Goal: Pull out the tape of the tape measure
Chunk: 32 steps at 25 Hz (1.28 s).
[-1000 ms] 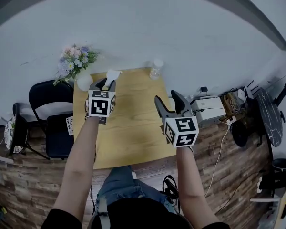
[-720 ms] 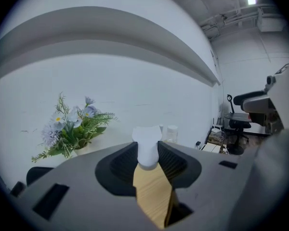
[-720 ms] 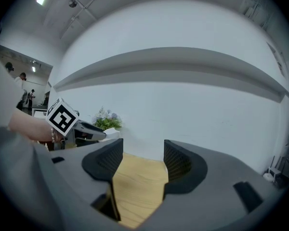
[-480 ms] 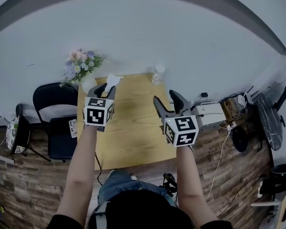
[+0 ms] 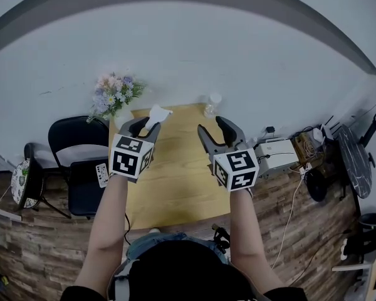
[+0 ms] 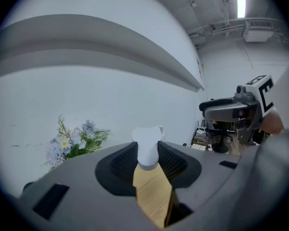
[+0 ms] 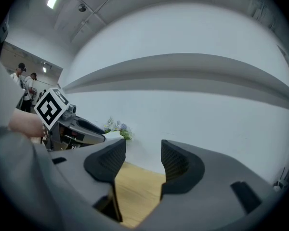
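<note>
Raising both off the bench [image 5: 175, 187], I'm gripping the tape measure [image 6: 147, 146] in the left gripper [image 5: 144, 125] jaws; the right gripper [image 7: 143, 154] jaws are narrowing, half-open and empty, so the pull is not started.

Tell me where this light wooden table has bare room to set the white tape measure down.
The light wooden table is bare across its middle and near half. Its far edge is crowded: the purple and white flower bouquet at the far left corner, the clear bottle at the far right. The white tape measure sits clamped in the left gripper.
</note>
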### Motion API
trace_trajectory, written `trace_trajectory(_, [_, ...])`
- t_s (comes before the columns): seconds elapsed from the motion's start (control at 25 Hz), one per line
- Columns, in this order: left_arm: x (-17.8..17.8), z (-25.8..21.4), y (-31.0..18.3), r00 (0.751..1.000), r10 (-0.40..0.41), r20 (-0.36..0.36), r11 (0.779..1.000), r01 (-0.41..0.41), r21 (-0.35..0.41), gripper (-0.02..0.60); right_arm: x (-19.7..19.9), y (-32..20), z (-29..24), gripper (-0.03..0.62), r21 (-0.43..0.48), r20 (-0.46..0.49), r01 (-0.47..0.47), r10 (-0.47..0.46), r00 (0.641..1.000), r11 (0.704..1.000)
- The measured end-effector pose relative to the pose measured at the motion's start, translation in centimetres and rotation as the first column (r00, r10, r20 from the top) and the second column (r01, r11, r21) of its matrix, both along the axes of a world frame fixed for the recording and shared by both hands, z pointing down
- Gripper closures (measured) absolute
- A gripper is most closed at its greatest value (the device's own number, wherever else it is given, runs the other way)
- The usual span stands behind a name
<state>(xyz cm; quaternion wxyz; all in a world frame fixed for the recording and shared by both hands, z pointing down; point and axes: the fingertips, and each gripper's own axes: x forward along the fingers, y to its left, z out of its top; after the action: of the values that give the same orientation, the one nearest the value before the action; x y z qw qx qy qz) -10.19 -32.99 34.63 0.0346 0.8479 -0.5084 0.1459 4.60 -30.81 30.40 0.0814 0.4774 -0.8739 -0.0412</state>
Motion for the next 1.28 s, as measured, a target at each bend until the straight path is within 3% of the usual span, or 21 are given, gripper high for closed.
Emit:
trace_trajectory(0.36, [0.4,0.1,2.0,0.990,0.140,0.014,0.990,-0.140,-0.018,0.443,-4.5,0.9,1.4,0.388,-0.009,-0.066,0.091,-0.091,0.994,0.996])
trace_trajectory(0.6, [1.2,0.2,3.4,0.967,0.253,0.039,0.967,-0.252,-0.023,0.443,-7.3,1.4,3.3,0.416,-0.045,-0.145,0.187,-0.192,0.971,0.981])
trace_trajectory(0.84, [1.1,-0.2,4.8,0.940,0.338,0.044,0.941,-0.337,-0.027,0.443,-8.3,1.4,4.2,0.474,-0.066,-0.167,0.220,-0.229,0.959,0.973])
trace_trajectory(0.92, [1.0,-0.5,5.1,0.933,0.357,0.033,0.934,-0.357,-0.025,0.443,-8.6,1.6,4.2,0.477,-0.067,-0.160,0.244,-0.252,0.954,0.967])
trace_trajectory(1.04, [0.9,-0.7,5.4,0.931,0.365,0.020,0.931,-0.364,-0.020,0.443,-9.2,2.0,4.2,0.548,-0.065,-0.137,0.272,-0.279,0.950,0.960])
trace_trajectory(1.28, [0.6,-0.4,5.3,0.937,0.345,0.056,0.939,-0.344,-0.028,0.443,-9.3,2.0,4.4,0.551,-0.063,-0.142,0.249,-0.256,0.956,0.966])
